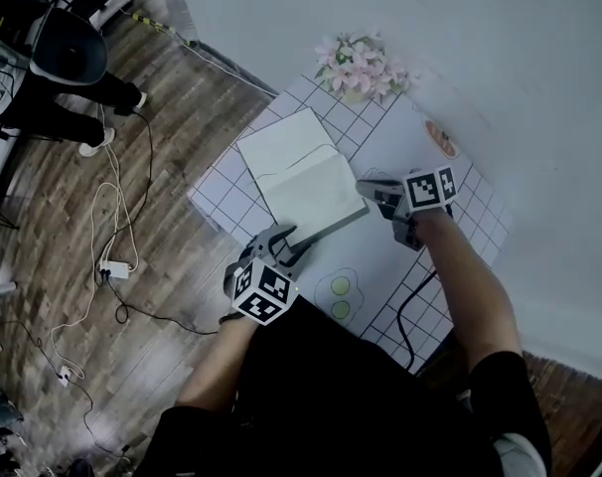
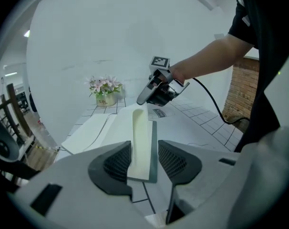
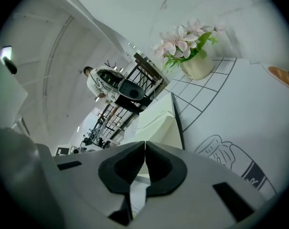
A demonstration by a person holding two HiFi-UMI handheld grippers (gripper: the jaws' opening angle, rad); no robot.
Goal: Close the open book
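Note:
The open book (image 1: 301, 172) lies on the gridded white table cloth (image 1: 450, 227), with white pages up and a dark cover under its thicker near half. My left gripper (image 1: 286, 238) is at the book's near corner and stands open. In the left gripper view the cream page edge (image 2: 140, 137) and the dark cover lie between the jaws of that gripper (image 2: 144, 149), with a gap on the cover side. My right gripper (image 1: 373, 189) hovers just off the book's right edge, shut and holding nothing. In the right gripper view its pads (image 3: 144, 149) meet, and the book (image 3: 159, 125) lies beyond them.
A small pot of pink flowers (image 1: 361, 68) stands at the table's far edge by the white wall. Printed drawings (image 1: 338, 291) mark the cloth near me. Left of the table is wooden floor with cables (image 1: 112, 266), and a person (image 1: 73, 78) stands beside chairs.

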